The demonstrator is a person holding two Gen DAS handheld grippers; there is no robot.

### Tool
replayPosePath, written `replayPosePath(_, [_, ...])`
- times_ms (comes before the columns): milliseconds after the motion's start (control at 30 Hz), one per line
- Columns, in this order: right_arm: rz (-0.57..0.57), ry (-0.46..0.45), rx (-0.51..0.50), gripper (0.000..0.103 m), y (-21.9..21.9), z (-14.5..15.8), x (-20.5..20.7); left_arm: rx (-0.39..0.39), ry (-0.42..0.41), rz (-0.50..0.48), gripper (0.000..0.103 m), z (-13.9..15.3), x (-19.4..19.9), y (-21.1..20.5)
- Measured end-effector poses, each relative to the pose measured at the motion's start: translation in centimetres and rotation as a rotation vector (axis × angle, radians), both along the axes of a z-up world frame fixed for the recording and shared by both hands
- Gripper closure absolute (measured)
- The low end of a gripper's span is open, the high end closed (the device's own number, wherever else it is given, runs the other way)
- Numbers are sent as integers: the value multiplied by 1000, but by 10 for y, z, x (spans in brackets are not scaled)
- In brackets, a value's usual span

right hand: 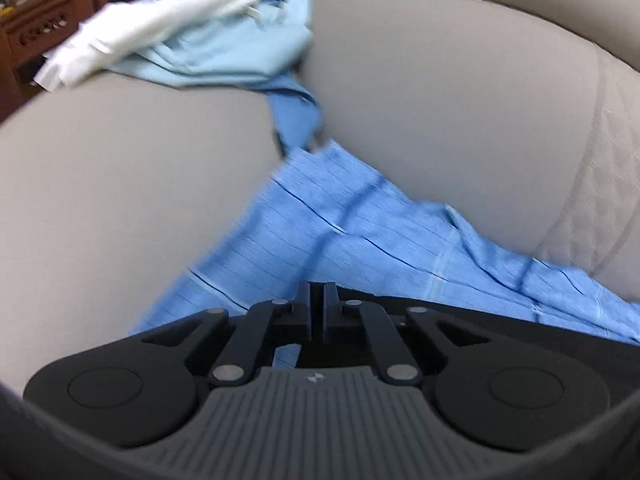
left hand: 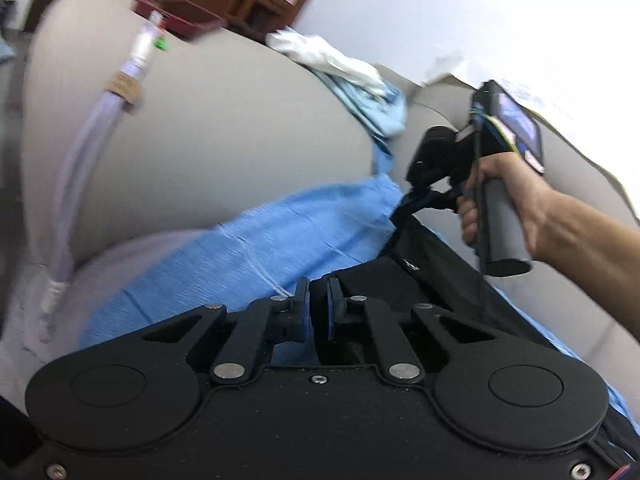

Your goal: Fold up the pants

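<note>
Item: black pants (left hand: 432, 276), lying on blue sheet (right hand: 320, 232) over sofa seat; left gripper (left hand: 318, 300) and right gripper (right hand: 317, 304), jaws pressed together, each pinching a pants edge.
Risk: thin hold may slip, dropping an edge.
Room: sofa cushions (right hand: 120, 184) crowd 10 to 2 o'clock; clothes pile (right hand: 192, 40) near 11.
</note>
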State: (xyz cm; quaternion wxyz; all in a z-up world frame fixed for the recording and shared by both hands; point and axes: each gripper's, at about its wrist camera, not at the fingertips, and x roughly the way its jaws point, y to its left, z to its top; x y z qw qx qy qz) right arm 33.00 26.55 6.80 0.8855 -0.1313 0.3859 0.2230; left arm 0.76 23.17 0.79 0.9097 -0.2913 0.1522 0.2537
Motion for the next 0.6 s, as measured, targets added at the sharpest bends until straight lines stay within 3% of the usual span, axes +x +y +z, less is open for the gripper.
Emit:
replayPosePath(67, [34,4,28,100,11,1,-2,43,27,57,95,1,-3,1])
replayPosePath(167, [102,-9,57,99,26,3,-6,36,89,55,94,-5,2,4])
replayPosePath(200, [103,0,58,94,27,2,-5,41,103,48,93,-7,3,3])
replayPosePath(267, [81,13,36,69,23,0,1,65,111,63,88,-7,2,0])
replayPosePath(367, [-19,9,-43,44,0,-2,21,130,83,130,71,-1,-6,-3])
replayPosePath(400, [-63,22,-62,38,-11,-2,30,138,69,138,66,2,-8,-3])
replayPosePath(600, [-333,192,-64,17,-69,-14,84,136,20,42,66,7,-8,-14])
